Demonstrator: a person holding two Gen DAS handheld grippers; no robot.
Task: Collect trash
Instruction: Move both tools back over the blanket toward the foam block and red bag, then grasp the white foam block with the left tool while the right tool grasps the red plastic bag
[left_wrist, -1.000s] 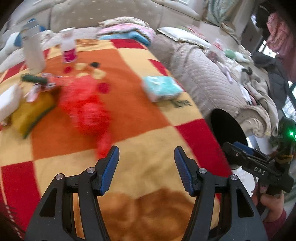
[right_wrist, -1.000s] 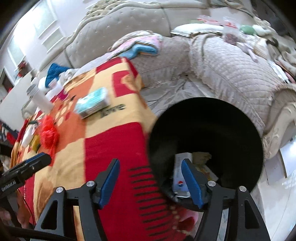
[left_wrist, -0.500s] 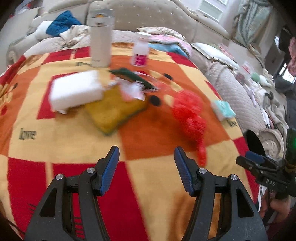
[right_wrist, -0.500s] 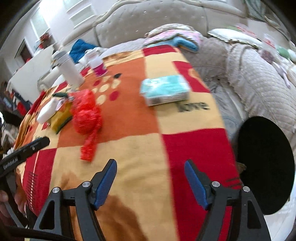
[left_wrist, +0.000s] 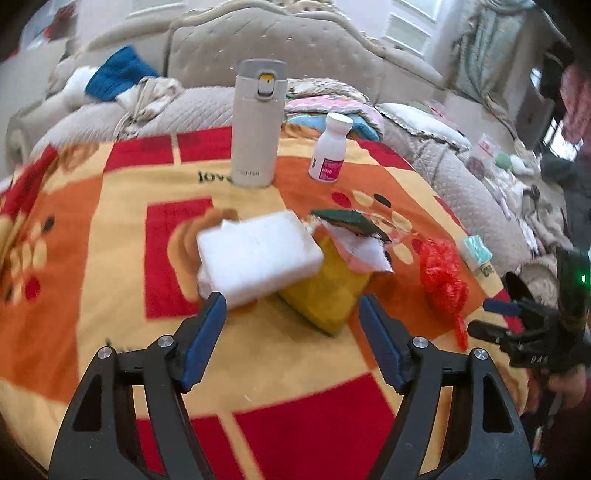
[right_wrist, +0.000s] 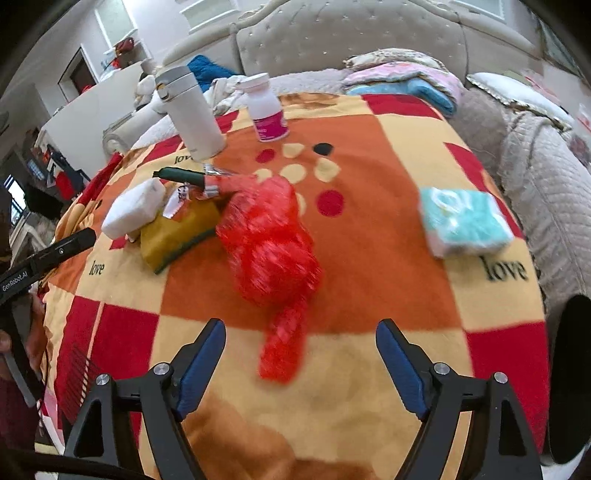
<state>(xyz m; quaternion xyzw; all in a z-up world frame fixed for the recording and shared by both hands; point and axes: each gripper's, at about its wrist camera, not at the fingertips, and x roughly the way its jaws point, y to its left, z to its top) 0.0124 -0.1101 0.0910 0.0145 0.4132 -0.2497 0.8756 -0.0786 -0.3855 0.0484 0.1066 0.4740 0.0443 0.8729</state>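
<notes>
On the checked blanket (left_wrist: 110, 229) lies a pile: a white foam block (left_wrist: 258, 254), a yellow sponge (left_wrist: 325, 295) and a torn wrapper (left_wrist: 354, 236). My left gripper (left_wrist: 291, 332) hovers just short of the block and sponge. Its jaws are opening with nothing between them. A crumpled red mesh bag (right_wrist: 271, 243) lies in front of my right gripper (right_wrist: 301, 350), whose jaws are also opening. The bag's tail (right_wrist: 284, 354) shows between the pads, untouched. The right gripper (left_wrist: 480, 315) also shows at the left view's right edge.
A white thermos (left_wrist: 256, 122) and a white pill bottle (left_wrist: 330, 147) stand at the back. A teal tissue pack (right_wrist: 465, 221) lies to the right. A black bin (right_wrist: 570, 369) sits past the table's right edge. A sofa wraps round behind.
Both views have swung left, from the black bin and the table's right edge to the pile and the red mesh bag. Both pairs of jaws stand wider.
</notes>
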